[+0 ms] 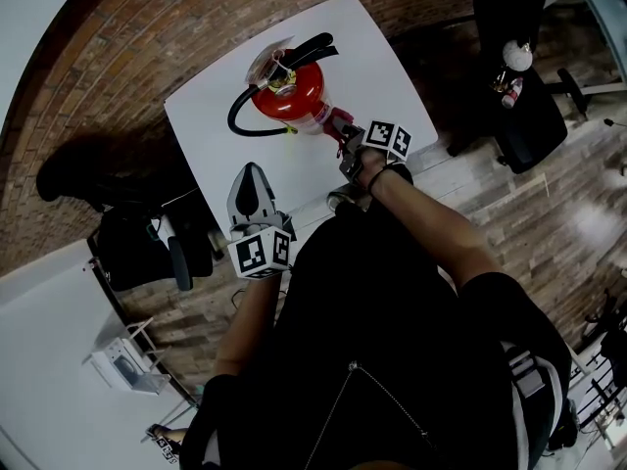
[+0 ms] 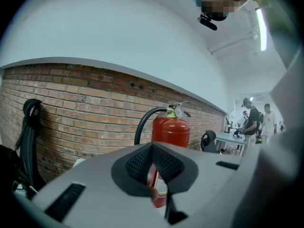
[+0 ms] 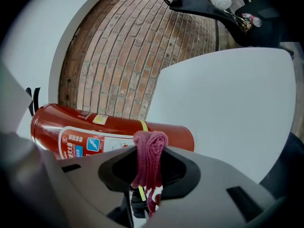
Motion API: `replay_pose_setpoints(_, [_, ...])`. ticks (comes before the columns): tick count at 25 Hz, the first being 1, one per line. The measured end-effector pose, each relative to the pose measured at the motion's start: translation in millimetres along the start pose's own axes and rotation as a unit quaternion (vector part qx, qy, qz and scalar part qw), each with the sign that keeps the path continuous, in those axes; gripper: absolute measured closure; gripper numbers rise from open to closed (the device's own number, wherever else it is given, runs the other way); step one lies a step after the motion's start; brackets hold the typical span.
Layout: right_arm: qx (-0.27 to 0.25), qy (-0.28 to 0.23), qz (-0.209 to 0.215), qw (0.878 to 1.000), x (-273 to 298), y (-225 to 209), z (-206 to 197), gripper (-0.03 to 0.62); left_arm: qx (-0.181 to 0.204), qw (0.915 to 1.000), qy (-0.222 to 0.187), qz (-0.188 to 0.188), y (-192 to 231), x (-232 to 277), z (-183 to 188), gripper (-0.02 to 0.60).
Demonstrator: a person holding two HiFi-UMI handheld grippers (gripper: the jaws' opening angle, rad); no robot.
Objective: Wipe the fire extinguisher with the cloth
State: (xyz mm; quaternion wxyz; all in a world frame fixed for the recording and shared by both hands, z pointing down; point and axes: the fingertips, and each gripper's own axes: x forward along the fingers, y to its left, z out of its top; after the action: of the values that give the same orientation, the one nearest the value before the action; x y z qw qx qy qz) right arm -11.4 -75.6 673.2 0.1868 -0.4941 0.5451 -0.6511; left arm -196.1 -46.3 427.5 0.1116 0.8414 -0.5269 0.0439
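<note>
Now, the red steel fire extinguisher (image 1: pixel 292 94) stands upright near the far side of the white square table (image 1: pixel 206 130), its black rubber hose (image 1: pixel 238 116) looping out to the left, brick wall (image 2: pixel 71 113) behind. The right gripper (image 1: pixel 343 135) is in at the cylinder's right flank, jaws clamped tight on a bunched pink knitted cloth (image 3: pixel 149 158), and it is rolled onto its side, which is why its own view shows the cylinder lying across the picture. That roll looks deliberate: it presents the wad of cloth to the curved wall just past the printed label. Whether the cloth is actually pressing on the paint or sitting just beside it, I can't tell from here. The left gripper (image 1: pixel 253 174) sits well back near the table's front edge, jaws drawn together with nothing between them, pointed straight at the extinguisher. My read is that it is parked out of the way, or ready to brace the body if the rubbing pushes it. Judging by the cloth's position, the wipe is only at the lower side; the valve head and hose look untouched.
</note>
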Motion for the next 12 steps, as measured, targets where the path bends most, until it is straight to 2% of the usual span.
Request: replay_pose_setpoints(12, [-0.001, 0.003, 0.026, 1.000, -29.6, 56.9, 5.9, 0.474, -0.006, 0.9999, -0.008, -0.010, -6.2, 3.2, 5.5, 0.574])
